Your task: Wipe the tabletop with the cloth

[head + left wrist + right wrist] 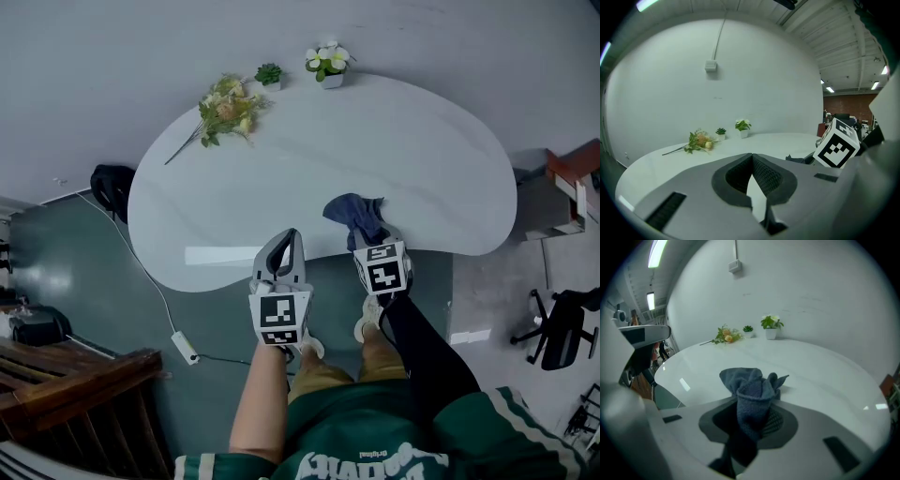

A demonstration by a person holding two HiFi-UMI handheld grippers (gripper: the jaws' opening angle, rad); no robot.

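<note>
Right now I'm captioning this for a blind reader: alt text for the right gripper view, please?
The right tool grips a bunched blue cloth over a white table. A bouquet, a small green plant and a potted flower sit at the far edge.

The tabletop (375, 141) is smooth and glossy white — the cloth (752, 394) a soft, nubbly blue weave.
</note>
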